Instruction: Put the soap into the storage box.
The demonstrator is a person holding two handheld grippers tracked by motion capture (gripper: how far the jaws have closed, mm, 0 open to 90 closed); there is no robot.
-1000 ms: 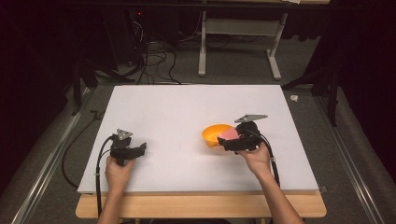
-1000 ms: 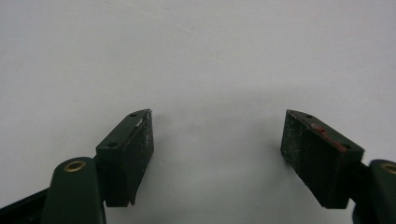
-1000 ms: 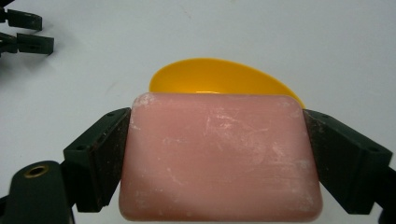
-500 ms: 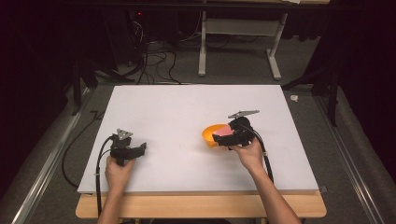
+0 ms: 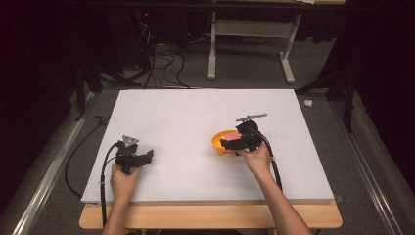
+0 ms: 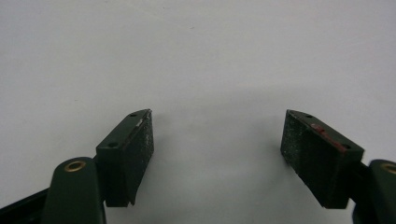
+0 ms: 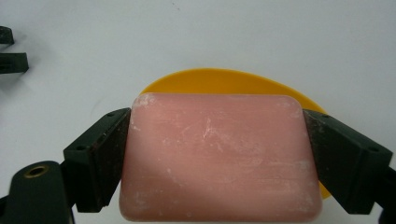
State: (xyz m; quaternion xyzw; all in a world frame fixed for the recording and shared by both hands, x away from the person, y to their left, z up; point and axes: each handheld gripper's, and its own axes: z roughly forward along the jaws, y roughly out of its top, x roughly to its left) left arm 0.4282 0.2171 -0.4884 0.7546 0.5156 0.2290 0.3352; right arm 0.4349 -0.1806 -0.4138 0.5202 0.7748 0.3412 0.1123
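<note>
While the pink soap bar sits clamped between the black jaws of the right gripper, it now hangs directly over the orange dish, having shifted toward the table's middle in the past second along with the hand that carries it. That move, by the look of it, puts the bar in place to be lowered into the dish, with only the set-down and release left to do.

Seen through the right gripper view, the bar is a rounded-corner rectangular block, matte and waxy, its face scuffed with pale whitish scratches; each jaw presses flat on one short side. Behind it curves the dish's smooth, glossy plastic rim.

Across the white table, well apart from the dish, the left gripper has not moved from its spot near the front left edge, its jaws spread wide and holding nothing, the rough dark pads facing each other over the plain matte tabletop.
</note>
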